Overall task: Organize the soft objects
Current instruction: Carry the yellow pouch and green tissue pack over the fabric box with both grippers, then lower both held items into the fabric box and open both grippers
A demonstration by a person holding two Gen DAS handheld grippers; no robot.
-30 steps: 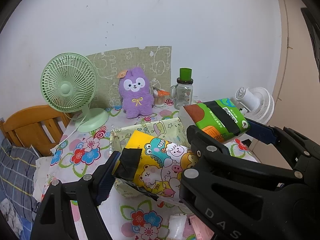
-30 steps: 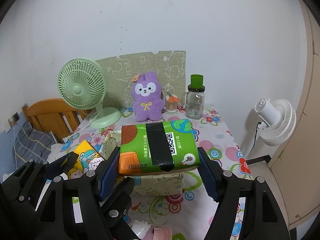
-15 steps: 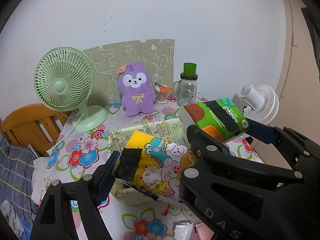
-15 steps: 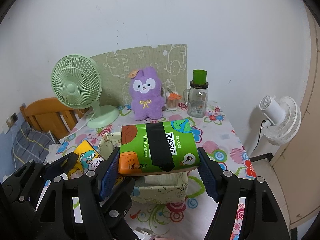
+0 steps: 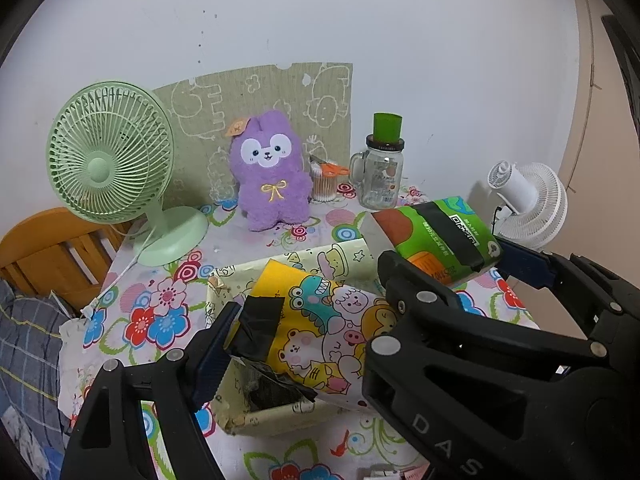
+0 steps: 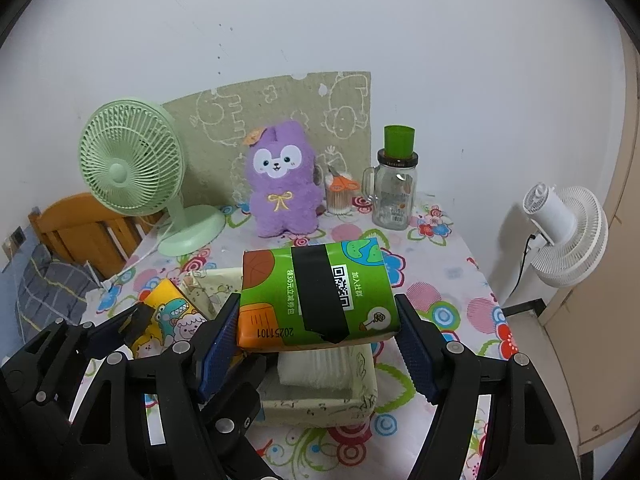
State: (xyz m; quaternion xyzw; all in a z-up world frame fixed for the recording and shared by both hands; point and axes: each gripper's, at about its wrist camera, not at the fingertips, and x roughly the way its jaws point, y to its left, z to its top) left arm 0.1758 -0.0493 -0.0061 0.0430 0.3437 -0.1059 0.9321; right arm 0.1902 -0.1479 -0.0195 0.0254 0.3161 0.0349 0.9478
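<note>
A yellow cartoon-print tissue pack (image 5: 328,320) sits tilted between the jaws of my left gripper (image 5: 308,312), which is shut on it. It hangs over the left part of a pale printed storage box (image 5: 276,420) on the floral table. My right gripper (image 6: 318,324) is shut on a green tissue pack (image 6: 316,292) with black tape, held level above the same box (image 6: 320,408). A white folded item (image 6: 316,368) lies inside the box. A purple plush toy (image 6: 284,184) stands at the back of the table.
A green desk fan (image 5: 108,148) stands back left with its cord trailing off the table. A glass jar with a green lid (image 5: 380,168) and a cup of cotton swabs (image 5: 326,184) stand back right. A white fan (image 5: 528,200) is beyond the right edge, a wooden chair (image 5: 48,248) at left.
Both grippers have moved forward and slightly down with their packs. The box now lies right under them, and the plush and fans look closer. Both grips are unchanged.
</note>
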